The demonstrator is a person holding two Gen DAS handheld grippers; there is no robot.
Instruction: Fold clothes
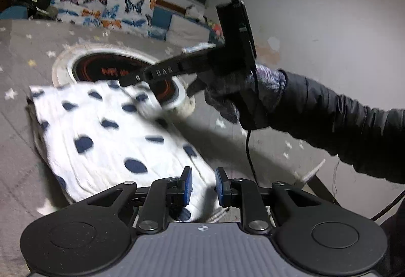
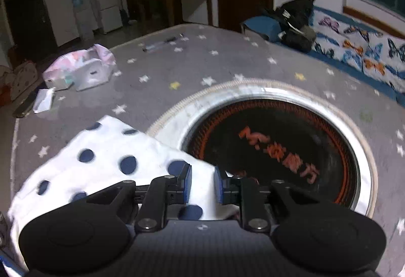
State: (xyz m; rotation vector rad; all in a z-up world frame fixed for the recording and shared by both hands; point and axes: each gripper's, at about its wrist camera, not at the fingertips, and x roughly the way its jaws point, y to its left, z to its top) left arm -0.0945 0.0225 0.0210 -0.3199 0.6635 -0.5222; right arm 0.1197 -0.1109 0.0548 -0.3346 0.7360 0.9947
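White dotted cloth (image 2: 106,163) between both parted tools' fingers, left tool (image 1: 202,185), right tool (image 2: 202,184), beside round cooktop (image 2: 273,150).

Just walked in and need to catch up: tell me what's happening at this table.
A person is folding a white garment with navy dots on a grey star-print tablecloth, using a handheld gripper in each hand. The right gripper is at the cloth's far corner, which lies over the rim of the round burner set into the table. The left gripper is at the near edge. Both grippers' fingers stand slightly apart with cloth between them; whether either actually pinches it is unclear.
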